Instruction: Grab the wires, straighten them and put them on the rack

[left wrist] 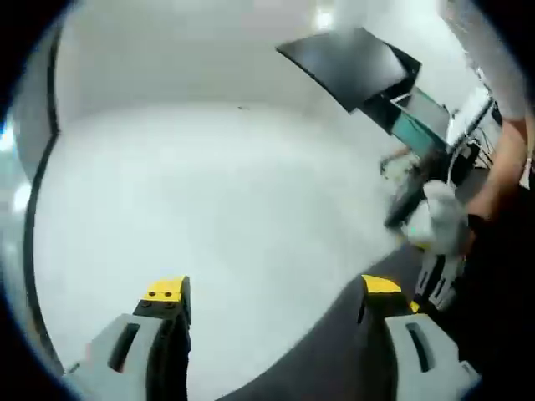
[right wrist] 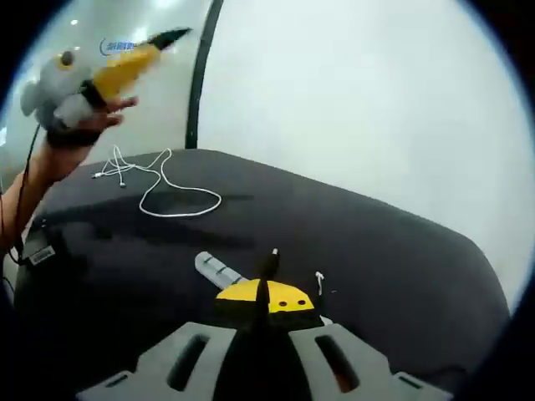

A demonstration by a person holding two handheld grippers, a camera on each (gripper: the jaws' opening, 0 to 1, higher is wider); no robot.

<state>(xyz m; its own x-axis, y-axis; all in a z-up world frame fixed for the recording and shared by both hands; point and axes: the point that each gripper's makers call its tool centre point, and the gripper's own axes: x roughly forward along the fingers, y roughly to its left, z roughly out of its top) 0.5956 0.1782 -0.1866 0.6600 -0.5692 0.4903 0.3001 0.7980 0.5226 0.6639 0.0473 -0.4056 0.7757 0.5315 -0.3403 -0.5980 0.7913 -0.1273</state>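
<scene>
In the right gripper view we see a thin white looped wire lying on the dark rounded tabletop toward its far left. Nearer us, just beyond the right tool, a small grey ridged rack rests on the tabletop. The left tool hangs above the far left edge.

The place looked like a lab or a test room, not a home. A large black table stood in the middle, and around the table there were only plain white walls and a pale smooth floor. Beyond the table, a dark monitor and some equipment with cables stood together. On the table lay a white cable.
</scene>
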